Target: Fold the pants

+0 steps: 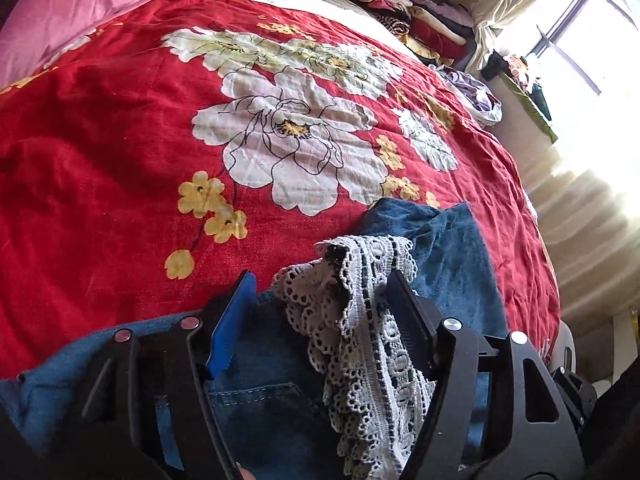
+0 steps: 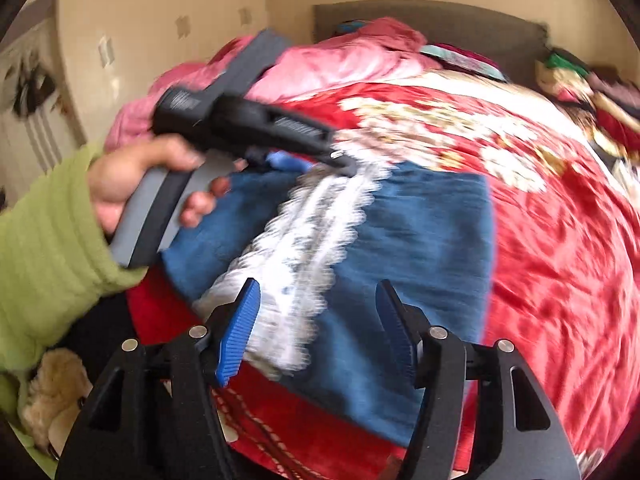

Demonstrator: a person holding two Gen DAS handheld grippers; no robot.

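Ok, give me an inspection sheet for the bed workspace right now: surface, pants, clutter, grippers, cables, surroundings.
Surface: red floral bedspread covering the bed, wrinkled.
Job's things: blue denim pants with white lace trim, lying folded over near the bed's edge.
Clutter: pink quilt bunched at the head; stacked folded clothes along the far side; a purple garment at the edge.
Grippers: left gripper open, fingers either side of the lace; right gripper open above the pants, holding nothing.
Cables: nothing seen.
Surroundings: bright window with curtain, cream walls, a headboard.
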